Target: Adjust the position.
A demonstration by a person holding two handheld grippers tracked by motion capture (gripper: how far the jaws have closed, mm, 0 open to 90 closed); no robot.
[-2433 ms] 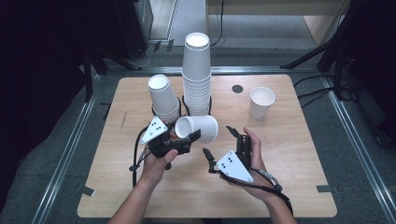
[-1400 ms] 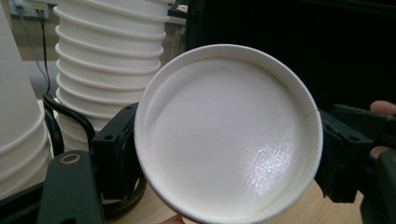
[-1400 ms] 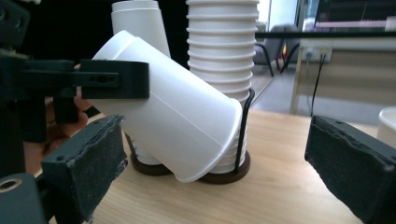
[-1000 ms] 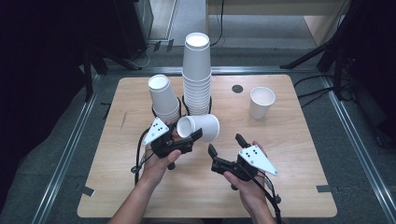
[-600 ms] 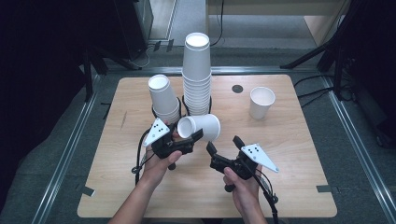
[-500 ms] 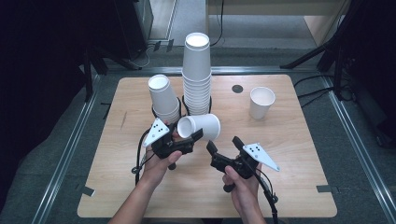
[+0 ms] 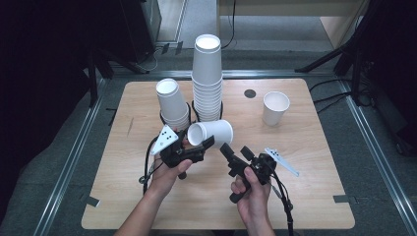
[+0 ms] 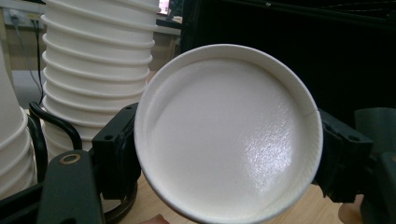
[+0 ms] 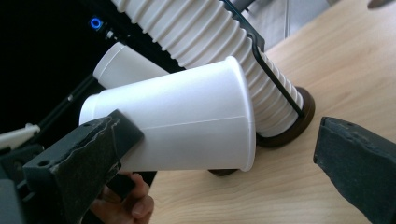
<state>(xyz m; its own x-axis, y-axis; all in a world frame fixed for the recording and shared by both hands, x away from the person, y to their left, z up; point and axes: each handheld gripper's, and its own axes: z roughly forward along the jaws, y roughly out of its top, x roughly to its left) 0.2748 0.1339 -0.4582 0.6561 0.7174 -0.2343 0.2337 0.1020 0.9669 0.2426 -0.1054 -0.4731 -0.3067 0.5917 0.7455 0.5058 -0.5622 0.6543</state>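
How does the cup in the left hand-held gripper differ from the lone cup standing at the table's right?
The held cup lies on its side, clamped in the left hand-held gripper above the table; the lone cup stands upright on the wood, mouth up, with nothing gripping it. The held cup sits just in front of the tall stack; the lone cup stands well apart from it. Both are plain white paper cups of seemingly the same size.

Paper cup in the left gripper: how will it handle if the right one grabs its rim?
The paper cup looks thin-walled, so it probably dents if squeezed at the rim. It likely weighs little: the left gripper holds it sideways near its base. Its smooth taper may slip between the right gripper's open jaws.
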